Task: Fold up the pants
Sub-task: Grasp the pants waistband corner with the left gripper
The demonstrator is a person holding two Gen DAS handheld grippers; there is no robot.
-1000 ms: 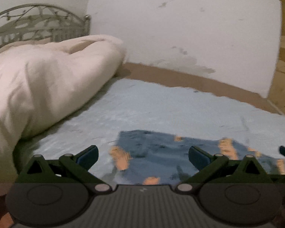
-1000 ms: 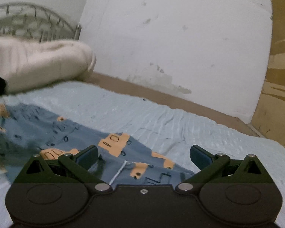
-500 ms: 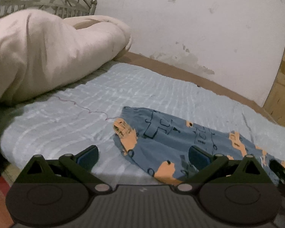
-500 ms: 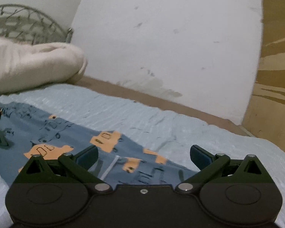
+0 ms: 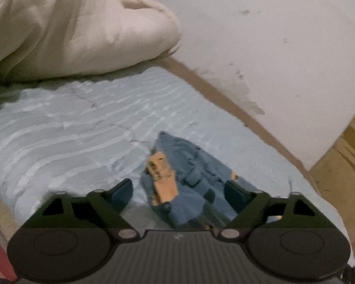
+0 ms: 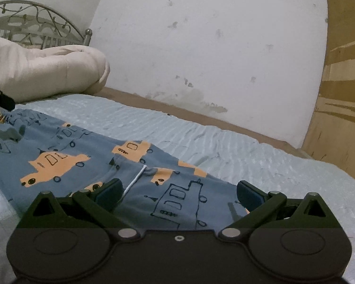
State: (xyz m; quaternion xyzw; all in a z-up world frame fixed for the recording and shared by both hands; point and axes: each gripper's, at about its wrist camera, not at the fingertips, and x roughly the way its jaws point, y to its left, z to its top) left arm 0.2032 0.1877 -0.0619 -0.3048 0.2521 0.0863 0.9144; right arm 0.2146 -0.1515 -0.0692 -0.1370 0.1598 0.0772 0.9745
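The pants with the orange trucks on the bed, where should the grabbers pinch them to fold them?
The pants lie flat and stretched along the bed. Best to pinch the two ends from above, low over the sheet. The left gripper, jaws closing around the bunched end but not pressing yet, takes that raised edge. The right gripper, open, could take the end beneath it, though its edge is hidden.

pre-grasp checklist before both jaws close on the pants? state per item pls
1. Pants lying flat on bed sheet: ok.
2. Left gripper lined up on pant end: ok; jaws closing, fabric between them, pads not yet pressing.
3. Right gripper over pants: ok, jaws open, nothing gripped.
4. Drawstring clear of right jaws: cannot tell, it runs close to one pad.
5. Duvet apart from pants: ok.
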